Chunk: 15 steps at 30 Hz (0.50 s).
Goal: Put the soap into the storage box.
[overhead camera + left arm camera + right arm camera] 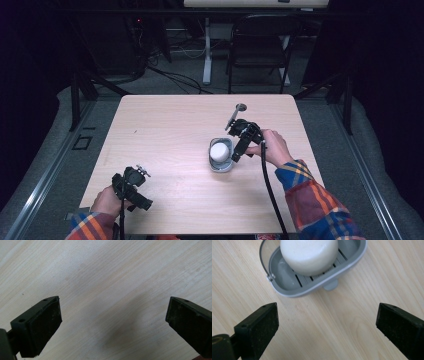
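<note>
From the high view we see our left hand (107, 200) nearest to us, at about 7 o'clock on the wooden table (165, 135), holding the left gripper (141, 171) close to the near edge. In the left gripper view its two black jaws stand wide apart, with bare pale wood between them and nothing in their grasp.

Further in, at about 3 o'clock from the table's middle, our right hand (274, 147) holds the right gripper (235, 156), a black cable (270, 192) trailing back from it toward our plaid sleeve (315, 200). In the right gripper view its jaws are also spread wide and grip nothing; a stretch of wood lies between them.

Just beyond those jaws, at 12 o'clock in the right gripper view, sits a grey soap dish (287, 291) with a slotted floor and a thin wire handle (263, 262) at its side. A round white bar of soap (309, 255) rests inside the dish. In the high view the dish (220, 165) lies just right of the table's middle, touching or just beside the gripper tips; we cannot tell which.

Farther off, at about 1 o'clock, a small round hole (241, 107) shows near the table's far edge. Beyond the table stands a dark folding chair (257, 47) on the grey floor.
</note>
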Tool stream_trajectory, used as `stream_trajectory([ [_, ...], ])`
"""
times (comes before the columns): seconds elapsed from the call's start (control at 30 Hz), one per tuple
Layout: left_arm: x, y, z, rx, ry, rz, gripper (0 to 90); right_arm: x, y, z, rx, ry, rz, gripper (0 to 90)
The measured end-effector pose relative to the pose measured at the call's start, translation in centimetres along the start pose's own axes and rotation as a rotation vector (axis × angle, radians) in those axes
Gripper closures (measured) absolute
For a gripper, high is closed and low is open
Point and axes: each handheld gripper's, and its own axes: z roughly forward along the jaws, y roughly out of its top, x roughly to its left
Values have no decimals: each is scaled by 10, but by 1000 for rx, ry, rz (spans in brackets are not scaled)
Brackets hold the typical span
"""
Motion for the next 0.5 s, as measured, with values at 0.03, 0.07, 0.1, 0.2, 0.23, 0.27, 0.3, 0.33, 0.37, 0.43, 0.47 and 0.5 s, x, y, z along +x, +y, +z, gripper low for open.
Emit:
stream_trajectory([
  [0.03, 0, 0, 0, 3, -1, 1, 0, -1, -3, -2, 4, -6, -1, 40],
  [0.07, 0, 0, 0, 3, -1, 0, 0, -2, -6, -3, 5, -6, 3, 37],
  [0.1, 0, 0, 0, 2, 0, 0, 0, -2, -10, -4, -1, -6, 10, 33],
  [0.2, 0, 0, 0, 1, 1, -1, 0, -5, -19, -7, -2, -10, 16, 22],
  [0.23, 0, 0, 0, 1, 1, 0, 0, -5, -21, -7, -1, -6, 22, 19],
  [0.27, 0, 0, 0, 1, 0, 0, 0, -6, -25, -7, -4, -10, 29, 12],
  [0.3, 0, 0, 0, 1, 0, 0, 0, -6, -27, -8, -1, -10, 31, 10],
  [0.33, 0, 0, 0, 1, 1, 0, 0, -7, -31, -8, -1, -16, 34, 8],
  [0.37, 0, 0, 0, 1, 1, -1, 0, -7, -33, -8, 5, -22, 32, 4],
  [0.43, 0, 0, 0, 1, 1, -1, 0, -7, -38, -9, 5, -18, 37, 1],
  [0.47, 0, 0, 0, 1, 1, -1, 0, -7, -42, -8, -2, -20, 46, 1],
  [0.5, 0, 0, 0, 1, 1, -1, 0, -7, -45, -8, 7, -24, 42, 0],
])
